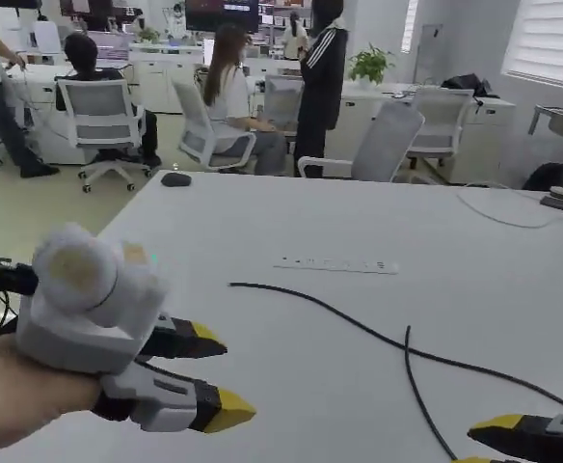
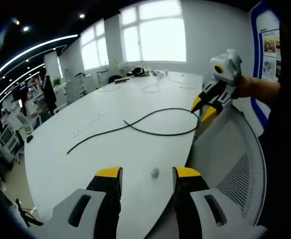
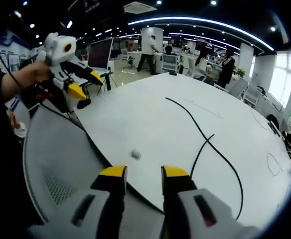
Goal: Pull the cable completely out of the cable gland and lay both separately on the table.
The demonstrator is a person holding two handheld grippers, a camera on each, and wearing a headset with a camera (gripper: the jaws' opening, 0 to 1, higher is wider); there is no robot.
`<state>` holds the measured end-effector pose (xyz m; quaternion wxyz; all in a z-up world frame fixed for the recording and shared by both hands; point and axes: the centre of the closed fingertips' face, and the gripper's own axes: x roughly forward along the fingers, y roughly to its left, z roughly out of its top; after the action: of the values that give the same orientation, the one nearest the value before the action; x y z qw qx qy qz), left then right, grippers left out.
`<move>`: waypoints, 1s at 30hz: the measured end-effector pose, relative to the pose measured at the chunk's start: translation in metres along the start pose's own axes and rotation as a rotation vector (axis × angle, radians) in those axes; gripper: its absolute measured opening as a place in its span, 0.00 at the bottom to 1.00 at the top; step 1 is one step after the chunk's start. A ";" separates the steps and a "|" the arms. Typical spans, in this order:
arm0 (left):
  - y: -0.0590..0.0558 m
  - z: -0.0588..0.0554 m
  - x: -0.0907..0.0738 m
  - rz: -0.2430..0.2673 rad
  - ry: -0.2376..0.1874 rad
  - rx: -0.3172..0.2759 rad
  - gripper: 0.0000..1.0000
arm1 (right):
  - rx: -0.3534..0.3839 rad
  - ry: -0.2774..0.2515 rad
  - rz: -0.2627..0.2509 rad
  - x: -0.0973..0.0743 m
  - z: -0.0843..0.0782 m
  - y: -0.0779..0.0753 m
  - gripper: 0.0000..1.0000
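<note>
A long black cable lies loose on the white table, crossing over itself. It also shows in the left gripper view as the cable and in the right gripper view as the cable. A small grey gland sits by itself near the table's front edge, apart from the cable, seen too as the gland. My left gripper hovers open at the lower left, empty. My right gripper is open at the lower right, also empty. Both hang in front of the table edge.
A thin white strip lies mid-table and a dark mouse at the far corner. A white mesh chair back stands between the grippers and the table. Several people and office chairs are beyond the table.
</note>
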<state>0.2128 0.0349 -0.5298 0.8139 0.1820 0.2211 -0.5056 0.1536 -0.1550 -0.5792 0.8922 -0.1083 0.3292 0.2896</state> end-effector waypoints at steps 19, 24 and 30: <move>0.012 -0.087 -0.037 0.253 0.013 -0.347 0.56 | 0.211 0.062 0.010 -0.014 -0.043 0.007 0.45; 0.017 -0.101 -0.027 0.303 -0.008 -0.412 0.83 | 0.292 0.034 -0.010 -0.012 -0.046 0.005 0.52; 0.016 -0.105 -0.025 0.297 0.009 -0.460 0.83 | 0.306 0.040 -0.012 -0.011 -0.046 0.004 0.54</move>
<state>0.1994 0.1152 -0.6032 0.8979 0.0251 0.3047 -0.3166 0.1200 -0.1741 -0.6072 0.8933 0.0212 0.3865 0.2285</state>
